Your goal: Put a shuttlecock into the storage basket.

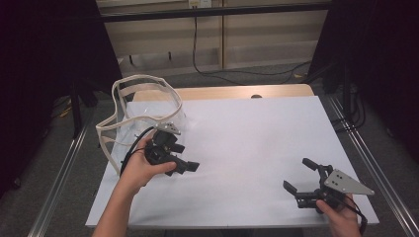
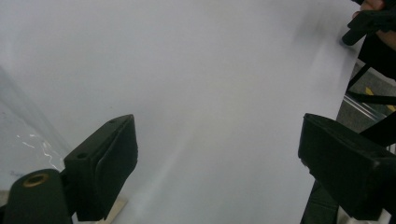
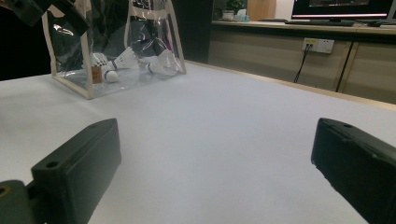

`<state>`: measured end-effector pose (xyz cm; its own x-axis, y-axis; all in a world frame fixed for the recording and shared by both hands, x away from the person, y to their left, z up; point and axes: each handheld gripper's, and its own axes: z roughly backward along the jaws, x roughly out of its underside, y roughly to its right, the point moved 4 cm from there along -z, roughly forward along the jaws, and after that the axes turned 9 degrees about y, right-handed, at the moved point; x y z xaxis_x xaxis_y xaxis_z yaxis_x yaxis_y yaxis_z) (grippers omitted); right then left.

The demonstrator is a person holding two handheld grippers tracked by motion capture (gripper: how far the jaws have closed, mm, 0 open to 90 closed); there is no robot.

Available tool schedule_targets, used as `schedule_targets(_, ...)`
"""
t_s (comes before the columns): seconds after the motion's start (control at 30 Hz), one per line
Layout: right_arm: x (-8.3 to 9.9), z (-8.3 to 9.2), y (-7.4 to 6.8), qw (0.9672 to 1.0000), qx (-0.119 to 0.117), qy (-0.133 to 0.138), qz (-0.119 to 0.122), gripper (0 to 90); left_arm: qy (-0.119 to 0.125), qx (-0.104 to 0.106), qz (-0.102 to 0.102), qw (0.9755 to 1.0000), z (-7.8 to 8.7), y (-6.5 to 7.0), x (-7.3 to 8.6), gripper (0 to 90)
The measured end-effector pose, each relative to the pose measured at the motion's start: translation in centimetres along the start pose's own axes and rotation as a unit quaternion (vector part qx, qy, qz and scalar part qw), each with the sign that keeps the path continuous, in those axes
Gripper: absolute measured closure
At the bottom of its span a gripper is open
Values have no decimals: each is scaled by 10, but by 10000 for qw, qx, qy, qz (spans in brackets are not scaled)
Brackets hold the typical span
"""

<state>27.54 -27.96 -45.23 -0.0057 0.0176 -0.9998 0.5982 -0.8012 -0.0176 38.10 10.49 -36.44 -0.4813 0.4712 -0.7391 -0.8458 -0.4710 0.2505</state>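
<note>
**No legible writing in any view**

No text, label, brand, number or sign can be read here. A small brownish tag (image 3: 96, 73) sits inside the clear bag (image 3: 74, 70), far beyond the right claw (image 3: 212, 163) and to its left, but it is too small to make out. The monitor (image 3: 343, 8), farther beyond it and to its right, is blurred.

Clear plastic bag (image 3: 112, 46), cream trim and handles, upright at table's far-left corner; white shuttlecocks (image 3: 128, 60) lying inside.

Left gripper (image 2: 215, 163) fingers (image 2: 107, 163) spread wide over bare white table (image 2: 201, 70)
</note>
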Motion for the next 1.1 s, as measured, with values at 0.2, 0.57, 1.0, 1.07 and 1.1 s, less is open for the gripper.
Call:
schedule_targets(0.2, 0, 0, 0, 10000, -2, -4, 2, 10, -25, -62, 5, 10000, -4, -1, 6, 115)
schedule_targets(0.57, 0, 0, 0, 10000, -3, -7, 8, 10, 75, 19, 18, 10000, -11, -5, 17, 111)
schedule_targets(1.0, 0, 0, 0, 10000, -13, -7, 34, 10, 205, -10, 10, 9998, -14, -9, 27, 108)
schedule_targets(1.07, 0, 0, 0, 10000, -7, -5, 21, 10, 253, -12, 35, 9997, -15, -10, 29, 104)
schedule_targets(1.1, 0, 0, 0, 10000, -4, -9, 20, 10, 281, 3, 47, 9996, -15, -10, 30, 103)
